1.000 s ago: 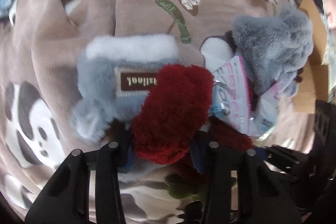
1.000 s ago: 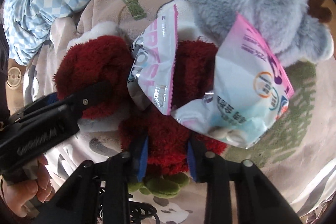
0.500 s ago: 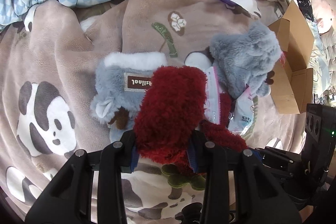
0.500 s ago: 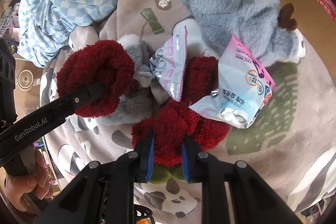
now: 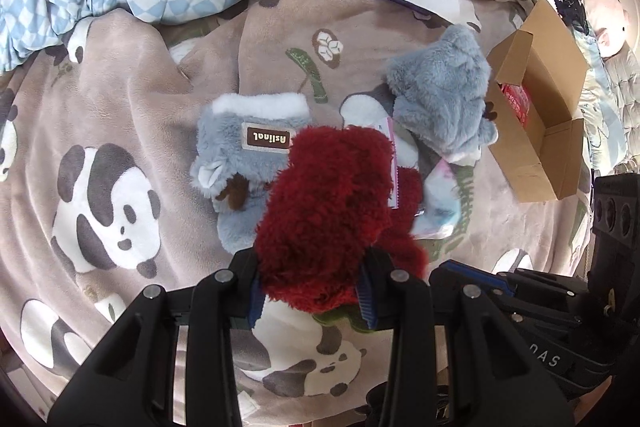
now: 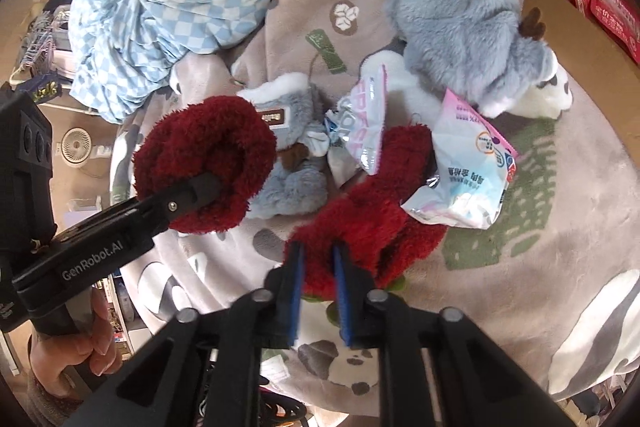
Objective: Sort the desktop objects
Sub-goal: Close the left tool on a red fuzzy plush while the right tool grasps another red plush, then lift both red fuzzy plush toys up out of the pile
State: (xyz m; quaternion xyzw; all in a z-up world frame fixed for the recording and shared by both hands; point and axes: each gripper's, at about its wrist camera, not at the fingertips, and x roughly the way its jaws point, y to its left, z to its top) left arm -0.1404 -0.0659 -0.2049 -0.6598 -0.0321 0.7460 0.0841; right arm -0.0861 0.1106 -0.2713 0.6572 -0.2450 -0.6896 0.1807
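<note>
Gripping red plush slipper (image 5: pixel 328 211), left hand-held gripper (image 5: pixel 310 291), right hand-held gripper (image 6: pixel 318 291) pinching its mate (image 6: pixel 372 223).

The fluffy dark-red plush piece (image 5: pixel 328 211) is clamped in the left tool (image 5: pixel 310 301); another fluffy dark-red plush piece (image 6: pixel 372 211) is pinched in the right tool (image 6: pixel 318 291), its far end under two pastel snack packets (image 6: pixel 464 171).

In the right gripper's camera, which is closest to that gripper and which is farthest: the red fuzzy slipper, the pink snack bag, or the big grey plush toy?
1. Red fuzzy slipper, pinched in the right gripper.
2. Pink snack bag, just beyond, to the right.
3. Big grey plush toy, farthest, at the top.
</note>
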